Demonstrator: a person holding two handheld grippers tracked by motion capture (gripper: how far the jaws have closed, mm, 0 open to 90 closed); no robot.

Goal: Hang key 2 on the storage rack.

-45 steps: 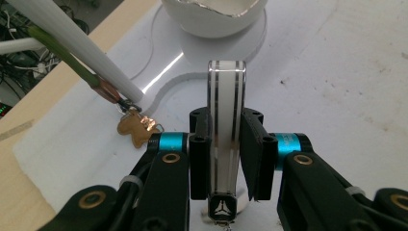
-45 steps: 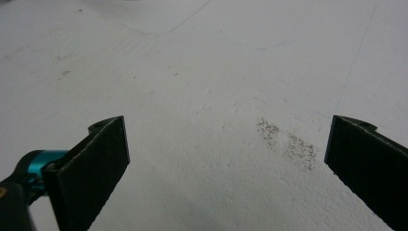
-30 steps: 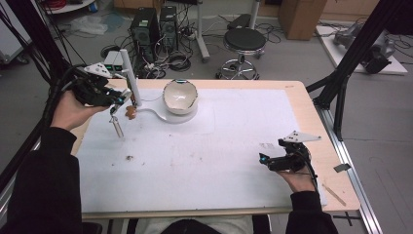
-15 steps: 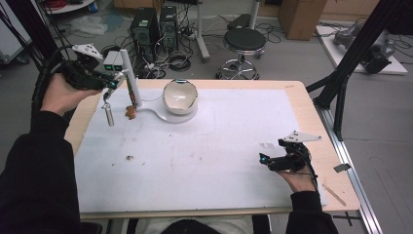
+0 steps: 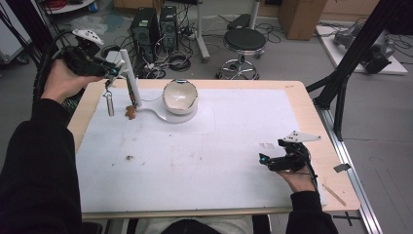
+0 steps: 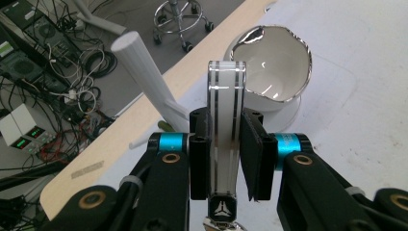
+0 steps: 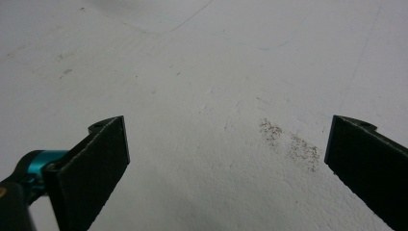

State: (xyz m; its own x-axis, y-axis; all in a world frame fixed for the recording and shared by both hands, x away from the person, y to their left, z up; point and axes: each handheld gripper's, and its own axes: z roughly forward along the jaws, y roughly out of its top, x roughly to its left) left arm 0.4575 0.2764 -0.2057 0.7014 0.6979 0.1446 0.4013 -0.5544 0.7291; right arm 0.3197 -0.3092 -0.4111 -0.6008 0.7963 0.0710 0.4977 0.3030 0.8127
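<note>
My left gripper (image 5: pixel 111 73) is raised over the table's far left corner, beside a white post (image 5: pixel 129 73). In the left gripper view its jaws are shut on a flat silver strip with dark stripes (image 6: pixel 225 96), so the left gripper (image 6: pixel 226 120) grips it. A small silver cylinder (image 5: pixel 110 103) hangs from it above the mat. The white bowl (image 5: pixel 179 95) sits on the stand's round base just right of the post; it is also the bowl (image 6: pixel 276 62) beyond the strip. My right gripper (image 5: pixel 267 159) rests low at the near right, open, and the right gripper (image 7: pixel 226 144) has bare mat between its jaws.
A white mat (image 5: pixel 219 146) covers most of the wooden table. A brown lump (image 5: pixel 130 112) lies at the post's foot and a small crumb (image 5: pixel 129 157) lies nearer. A dark smudge (image 7: pixel 288 142) marks the mat by the right gripper. Computers, cables and a stool (image 5: pixel 243 41) stand beyond the far edge.
My left gripper has risen and drawn back toward the far left corner, lifting the hanging cylinder with it. The right gripper has stayed put.
</note>
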